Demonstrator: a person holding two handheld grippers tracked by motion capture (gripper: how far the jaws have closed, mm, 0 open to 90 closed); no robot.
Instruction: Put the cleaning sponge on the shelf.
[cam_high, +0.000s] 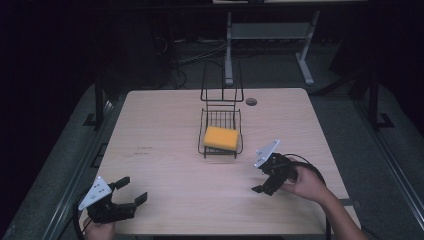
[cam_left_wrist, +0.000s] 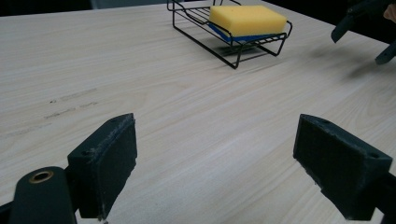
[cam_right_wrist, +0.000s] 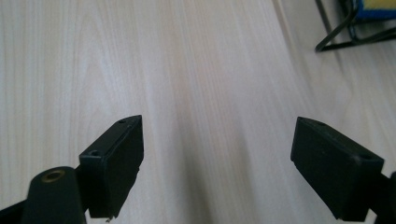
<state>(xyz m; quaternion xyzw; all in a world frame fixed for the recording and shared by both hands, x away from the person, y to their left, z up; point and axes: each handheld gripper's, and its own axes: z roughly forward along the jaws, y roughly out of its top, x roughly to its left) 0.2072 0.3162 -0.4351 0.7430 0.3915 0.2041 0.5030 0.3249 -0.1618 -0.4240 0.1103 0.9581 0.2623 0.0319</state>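
Observation:
A yellow sponge (cam_high: 220, 137) with a blue underside lies in a black wire rack (cam_high: 221, 126) at the middle of the light wooden table (cam_high: 165, 130). In the left gripper view the sponge (cam_left_wrist: 247, 19) and the rack (cam_left_wrist: 233, 44) sit far ahead. My left gripper (cam_high: 131, 190) rests at the table's near left corner, open, nothing between its pads (cam_left_wrist: 105, 161). My right gripper (cam_high: 263, 184) hovers near the right front of the table, below and right of the rack, open and empty. A corner of the rack (cam_right_wrist: 343, 32) shows at the top right of the right gripper view.
The rack has a tall wire back (cam_high: 221, 82) toward the far edge. A round cable hole (cam_high: 251, 101) sits near the table's far side. Beyond the table stand a desk frame (cam_high: 270, 40) and cables on a dark floor.

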